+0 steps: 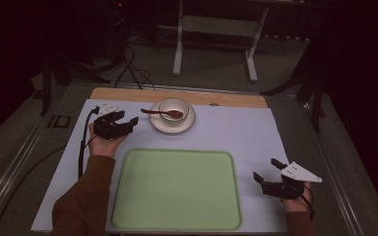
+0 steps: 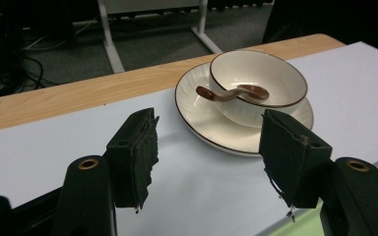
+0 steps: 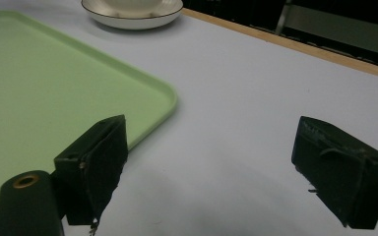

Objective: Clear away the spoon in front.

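High view: a brown spoon [image 1: 161, 113] is laid in a white bowl [image 1: 173, 109], its handle sticking out over the bowl's left rim; the bowl is set on a saucer [image 1: 187, 125] at the far edge of the desk [image 1: 236, 132]. The left gripper [image 1: 126, 118] is held just left of the bowl, jaws parted and empty, aimed at the spoon handle. The right gripper [image 1: 267, 169] is seen well apart from the bowl, near-right of it beside the green tray [image 1: 177, 189], jaws spread, nothing held.

Left gripper view: bowl [image 2: 270, 78], saucer [image 2: 202, 115] and spoon [image 2: 231, 93] are seen just ahead, between and beyond the open jaws, not touched. The spoon is judged light, stiff, glossy, so probably slippery; best taken by the free handle end hanging over the bowl's rim. Bowl and saucer look ceramic: heavier, fragile, likely to slide if nudged.

Right gripper view: the saucer [image 3: 133, 17] is seen far beyond the bowl-side tray corner [image 3: 162, 98]; the jaws are wide open over bare desk [image 3: 256, 98].
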A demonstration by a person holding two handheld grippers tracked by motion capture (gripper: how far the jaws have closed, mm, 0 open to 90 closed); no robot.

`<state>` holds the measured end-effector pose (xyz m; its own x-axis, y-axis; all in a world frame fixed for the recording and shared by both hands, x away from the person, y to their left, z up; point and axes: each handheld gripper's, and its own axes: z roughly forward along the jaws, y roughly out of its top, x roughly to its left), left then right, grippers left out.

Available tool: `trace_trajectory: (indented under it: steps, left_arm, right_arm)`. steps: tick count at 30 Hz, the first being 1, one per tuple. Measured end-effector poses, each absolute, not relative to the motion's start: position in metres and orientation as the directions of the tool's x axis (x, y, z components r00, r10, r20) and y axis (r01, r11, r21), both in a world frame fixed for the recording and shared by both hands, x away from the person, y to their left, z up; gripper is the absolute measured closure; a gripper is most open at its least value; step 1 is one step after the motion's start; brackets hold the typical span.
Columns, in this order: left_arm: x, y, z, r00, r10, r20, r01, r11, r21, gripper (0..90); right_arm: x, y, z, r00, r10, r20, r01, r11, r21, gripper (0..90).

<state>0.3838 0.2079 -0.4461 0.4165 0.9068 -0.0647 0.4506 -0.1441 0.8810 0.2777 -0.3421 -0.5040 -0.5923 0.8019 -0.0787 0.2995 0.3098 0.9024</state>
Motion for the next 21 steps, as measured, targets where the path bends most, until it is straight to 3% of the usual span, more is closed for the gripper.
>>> trace_trajectory:
  steps: [12,17,21]
  left_arm:
    - [0.420,0.198,-0.456,0.436,0.894,-0.100,0.504,-0.150,0.851,39.9]
    - [0.436,0.201,-0.461,0.444,0.876,-0.187,0.540,-0.095,0.836,42.7]
    - [0.444,0.196,-0.465,0.449,0.871,-0.199,0.557,-0.098,0.825,45.9]
  right_arm:
    - [0.278,-0.343,-0.504,-0.590,0.804,-0.077,0.300,0.308,0.903,13.7]
    - [0.278,-0.342,-0.504,-0.592,0.802,-0.079,0.298,0.309,0.903,13.7]
    - [0.278,-0.343,-0.504,-0.592,0.802,-0.078,0.299,0.309,0.903,13.7]
